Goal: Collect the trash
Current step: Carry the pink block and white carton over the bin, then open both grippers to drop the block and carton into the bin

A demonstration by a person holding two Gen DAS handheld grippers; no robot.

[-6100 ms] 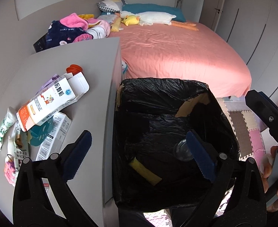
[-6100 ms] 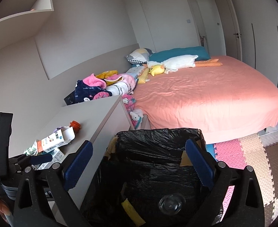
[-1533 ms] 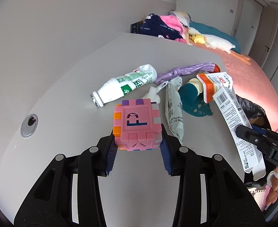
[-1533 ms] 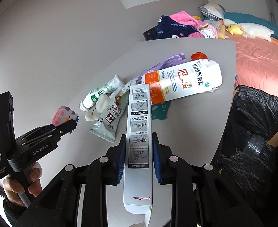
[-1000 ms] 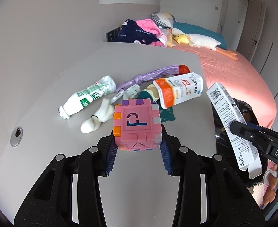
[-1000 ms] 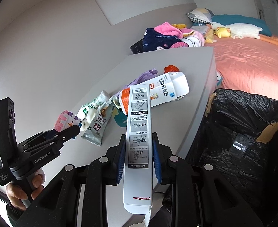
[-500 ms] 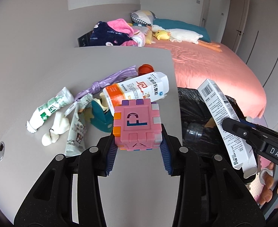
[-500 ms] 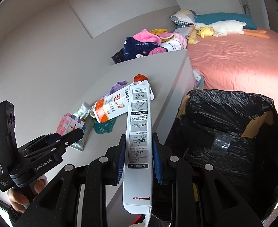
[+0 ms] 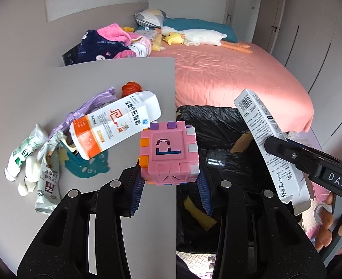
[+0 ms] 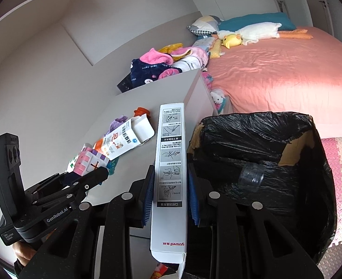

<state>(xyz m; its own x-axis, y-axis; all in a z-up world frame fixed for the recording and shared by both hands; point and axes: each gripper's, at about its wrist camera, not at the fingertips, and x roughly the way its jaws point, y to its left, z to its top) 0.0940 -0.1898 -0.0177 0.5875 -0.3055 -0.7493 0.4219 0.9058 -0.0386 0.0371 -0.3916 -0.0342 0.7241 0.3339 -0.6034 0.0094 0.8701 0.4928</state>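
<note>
My left gripper (image 9: 169,186) is shut on a pink foam cube (image 9: 168,154) and holds it over the desk's right edge, next to the black-lined trash bin (image 9: 219,121). My right gripper (image 10: 169,200) is shut on a long white carton (image 10: 169,181), held upright at the bin's (image 10: 259,125) left rim. The carton also shows in the left wrist view (image 9: 264,139), and the cube in the right wrist view (image 10: 90,160). An orange-and-white carton (image 9: 115,125), a purple bag (image 9: 89,107), tubes and wrappers (image 9: 31,158) lie on the grey desk (image 9: 54,88).
A clear bottle (image 10: 251,177) and a yellow piece (image 9: 199,216) lie inside the bin. A bed with a pink sheet (image 9: 229,74) stands behind it, with plush toys and clothes (image 9: 110,41) at its head. Foam floor mats (image 10: 340,153) lie to the right.
Both grippers have moved right from over the desk toward the bin, each keeping its hold. The cube is now at the desk's edge and the carton at the bin's rim.
</note>
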